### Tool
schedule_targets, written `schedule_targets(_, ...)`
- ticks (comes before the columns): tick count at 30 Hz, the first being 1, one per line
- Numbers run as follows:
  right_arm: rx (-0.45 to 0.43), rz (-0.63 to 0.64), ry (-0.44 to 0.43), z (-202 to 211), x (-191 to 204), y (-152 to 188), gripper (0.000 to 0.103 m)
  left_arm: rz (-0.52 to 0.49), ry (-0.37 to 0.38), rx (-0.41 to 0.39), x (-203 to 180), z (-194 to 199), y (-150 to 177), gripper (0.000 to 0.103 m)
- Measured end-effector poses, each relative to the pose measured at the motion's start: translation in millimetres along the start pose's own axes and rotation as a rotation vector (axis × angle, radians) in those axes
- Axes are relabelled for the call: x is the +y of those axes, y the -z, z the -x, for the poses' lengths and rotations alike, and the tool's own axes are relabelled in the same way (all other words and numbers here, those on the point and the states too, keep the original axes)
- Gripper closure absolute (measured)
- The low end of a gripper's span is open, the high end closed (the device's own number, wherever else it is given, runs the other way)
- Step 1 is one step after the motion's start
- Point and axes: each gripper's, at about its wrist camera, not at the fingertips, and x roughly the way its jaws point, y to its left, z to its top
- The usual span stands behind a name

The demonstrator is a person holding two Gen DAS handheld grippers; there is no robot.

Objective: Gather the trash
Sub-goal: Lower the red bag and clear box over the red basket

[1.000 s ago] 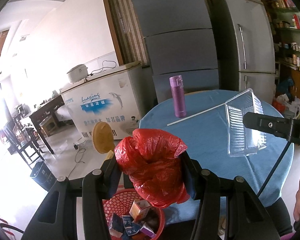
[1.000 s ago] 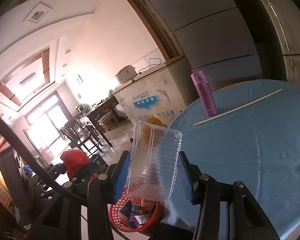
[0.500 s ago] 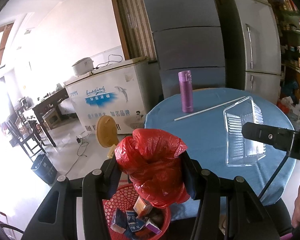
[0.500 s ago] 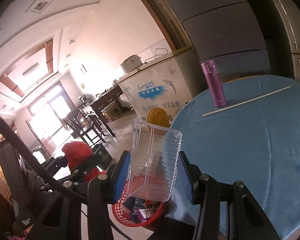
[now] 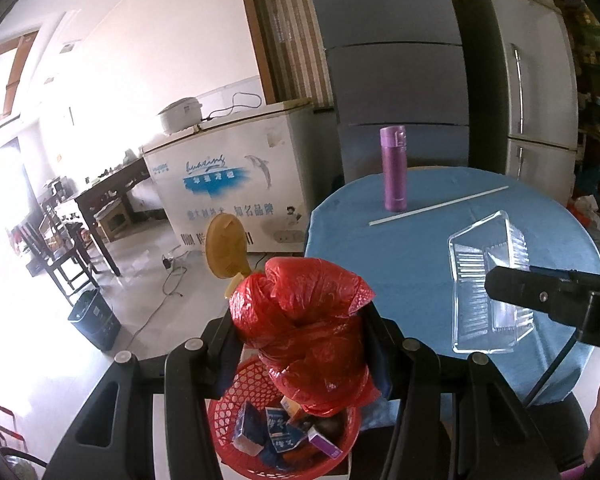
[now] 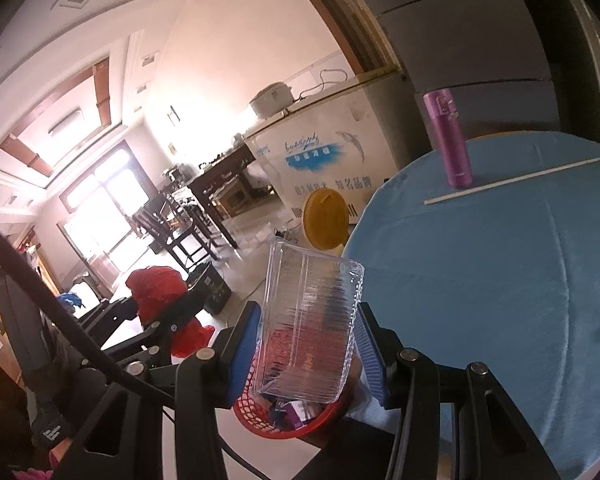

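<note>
My left gripper [image 5: 300, 348] is shut on a crumpled red plastic bag [image 5: 304, 328] and holds it over a red mesh basket [image 5: 236, 408] with several small cartons inside. My right gripper [image 6: 306, 352] is shut on a clear plastic clamshell tray [image 6: 308, 320], held above the same basket [image 6: 260, 416] at the edge of the round blue table [image 6: 500, 280]. The tray also shows in the left wrist view [image 5: 480, 272]; the red bag shows in the right wrist view [image 6: 156, 292].
A purple flask [image 5: 394, 168] and a white straw [image 5: 436, 206] are on the blue table [image 5: 400, 248]. A yellow fan [image 5: 224, 246], a white chest freezer [image 5: 228, 184], a dark bin [image 5: 96, 320], wooden chairs and a grey fridge [image 5: 532, 80] surround it.
Both grippers have drawn back and tilted a little lower over the basket, which shows more fully below them. Both keep their hold.
</note>
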Motion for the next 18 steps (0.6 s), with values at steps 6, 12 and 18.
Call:
schedule_targets(6, 0.042, 0.000, -0.011, -16.7, 4.6, 6.2, 0.052, 0.019, -0.015, 0.024, 10.4, -7.6, 7.0, 0.048)
schedule_targets(12, 0.105, -0.036, -0.034, -39.8, 4.9, 13.4, 0.052, 0.034, -0.026, 0.053, 17.8, -17.6, 12.7, 0.048)
schedule_targets(18, 0.183, -0.097, -0.056, -68.2, -4.2, 20.0, 0.052, 0.048, -0.037, 0.088, 26.2, -28.3, 24.3, 0.048)
